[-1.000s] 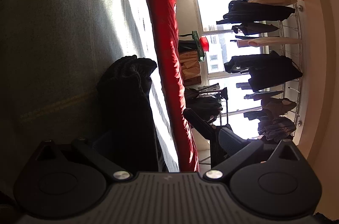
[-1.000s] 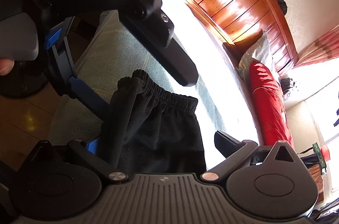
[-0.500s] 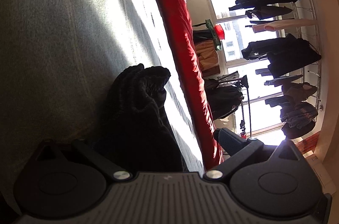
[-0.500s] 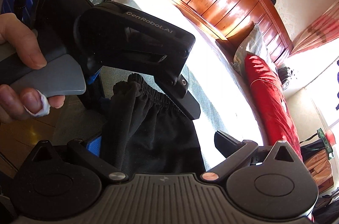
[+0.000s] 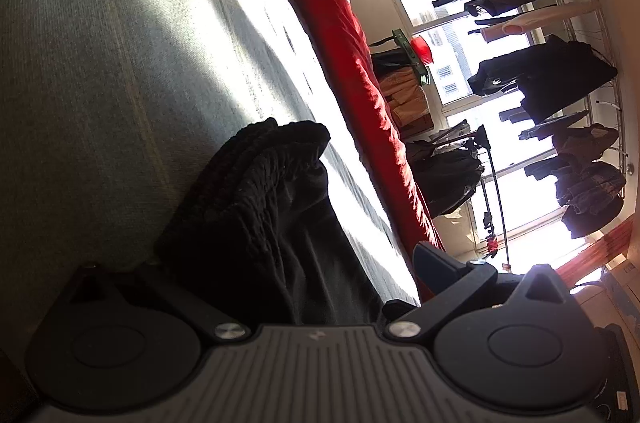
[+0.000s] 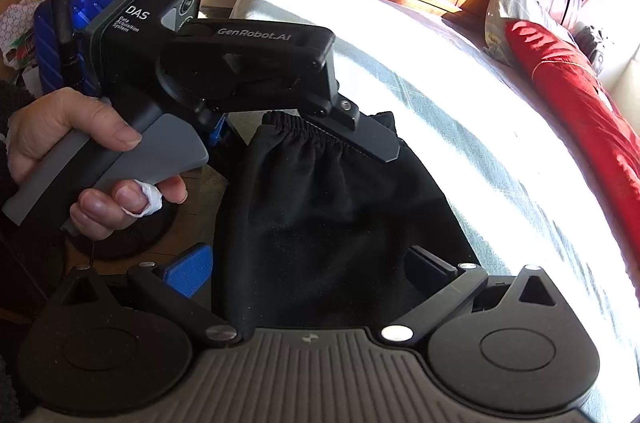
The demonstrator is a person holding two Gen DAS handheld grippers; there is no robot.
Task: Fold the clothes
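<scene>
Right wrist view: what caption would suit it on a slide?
Left gripper, held in a hand, at the elastic waistband of black shorts above a sunlit bed.

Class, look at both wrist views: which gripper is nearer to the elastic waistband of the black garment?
Left. The left gripper sits at the waistband, its jaws around that edge; the right gripper straddles the black garment lower down, away from the waistband.

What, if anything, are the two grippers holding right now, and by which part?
The left gripper pinches the black shorts at the elastic waistband; whether the right gripper, straddling the cloth lower down, grips it cannot be told.
</scene>
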